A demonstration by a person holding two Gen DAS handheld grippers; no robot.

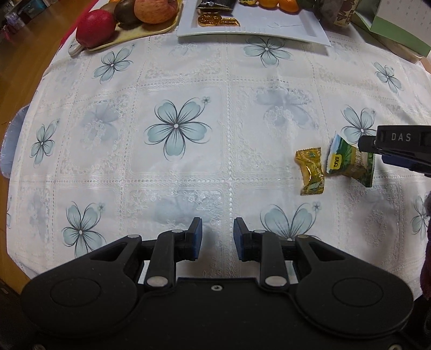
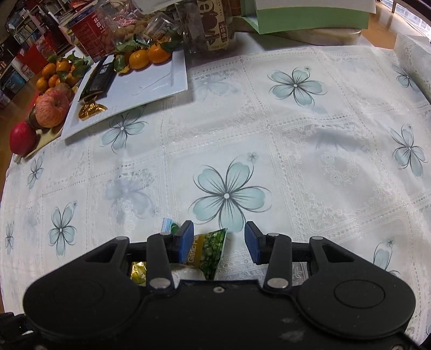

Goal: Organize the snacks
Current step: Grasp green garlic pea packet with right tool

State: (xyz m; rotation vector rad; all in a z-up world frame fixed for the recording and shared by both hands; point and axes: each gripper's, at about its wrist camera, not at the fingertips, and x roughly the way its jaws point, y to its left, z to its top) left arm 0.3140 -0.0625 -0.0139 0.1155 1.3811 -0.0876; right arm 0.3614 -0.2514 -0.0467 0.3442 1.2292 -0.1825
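While both tools hang over the desk: nothing is pinched in either yet.
Left tool (image 1: 217,237): jaws spread a little, bare cloth between them, pointing down at the desk (image 1: 188,167).
Right tool (image 2: 218,239): jaws spread, set over the green packet (image 2: 208,249); the left pad sits just beside the packet's edge, possibly brushing it, and the right pad stands clear. From the left view one finger of this tool reaches over the packet's top.
Green packet (image 1: 350,164): lies on the cloth near the desk's right side, one end propped up a bit.
Yellow candy (image 1: 311,171): just beside the green packet, to its left, flat on the cloth. Apart or touching, too close to call.
Plate (image 1: 269,29): white, at the far edge, well apart from both sweets; gold coins (image 1: 215,20) and a dark bar already on it, oranges at the back.
Fruit tray (image 1: 140,33): left of the plate, apples on it.
Handling, my guess: both sweets look light, with crinkly film that is slick and gives under pressure; contents probably small and maybe brittle.
Where to grip: across the packet's puffed middle, or its crimped end seam if the body slips. Gentle squeeze.
Risk: a thin wrapper may skate on the smooth cloth and nudge the candy aside.
Likely step: closing on the green packet, then carrying it to the plate.
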